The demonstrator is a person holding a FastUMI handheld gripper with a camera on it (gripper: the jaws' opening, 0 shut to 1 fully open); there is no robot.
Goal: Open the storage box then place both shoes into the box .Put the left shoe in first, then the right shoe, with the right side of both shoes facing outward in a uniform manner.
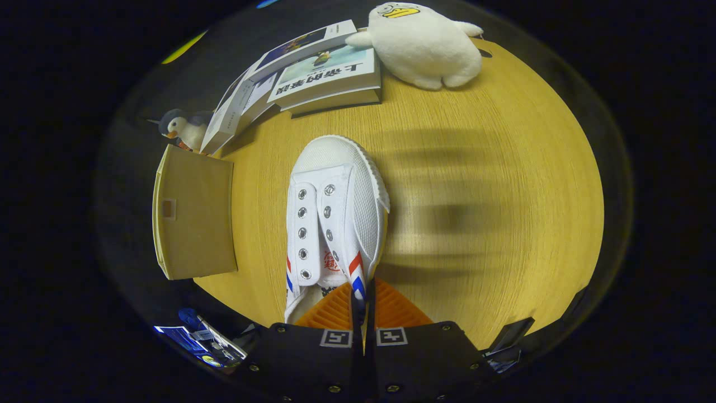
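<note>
The round wooden worktop (492,184) carried a stack of books (313,73) at its far side, a white plush duck (430,47) beside them, and a small penguin toy (182,129) near the tan storage box (196,212). We saw the gripper (362,310) with its orange fingers (330,313) drawn almost together, pinching the upper collar edge of the white shoe (341,212) on the side bearing the red and blue stripes; both pads appeared to press on that thin edge. The shoe extended straight ahead of the fingers, toe pointing away toward the books, with its open eyelets facing up. We could not tell whether its sole rested on the worktop or hung just above it. The box lay to the left of the shoe, near but apart from it, showing a broad tan face with a small notch; we could not tell whether it was open. We judged this to be the carrying step. To do it well, we would hold the pinch firm, keep the shoe level to prevent it swinging on the thin collar, move it left to the box, and turn it so that its right side faced outward.
</note>
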